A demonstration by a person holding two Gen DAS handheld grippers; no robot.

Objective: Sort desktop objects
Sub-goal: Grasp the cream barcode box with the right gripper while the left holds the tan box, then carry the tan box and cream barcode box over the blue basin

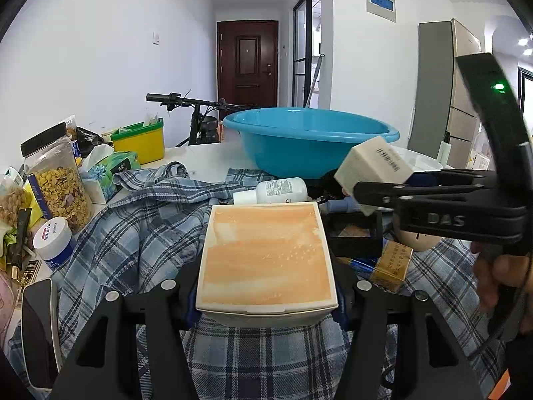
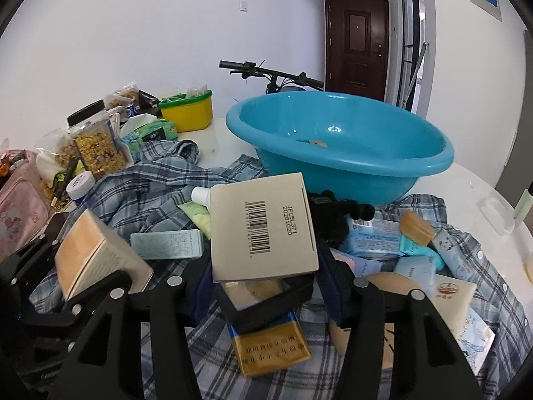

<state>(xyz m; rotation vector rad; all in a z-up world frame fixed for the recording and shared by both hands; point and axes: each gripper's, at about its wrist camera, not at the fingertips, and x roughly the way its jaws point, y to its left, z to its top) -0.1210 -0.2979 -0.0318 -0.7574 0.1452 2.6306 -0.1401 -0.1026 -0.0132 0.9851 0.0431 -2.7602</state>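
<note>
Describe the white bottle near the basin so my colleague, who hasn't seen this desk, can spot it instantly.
Find the big blue basin at the back of the desk. Just in front of it, on the plaid shirt, a small white bottle lies on its side, cap pointing left. It is the only round item there; its neighbours are boxes, and it carries a printed label.

Bright even indoor light, glare spot inside blue basin, strong fisheye bending, dark corners

Count on your desk
You have two boxes, one blue basin, one plaid shirt, one yellow tub, one cereal jar.
</note>
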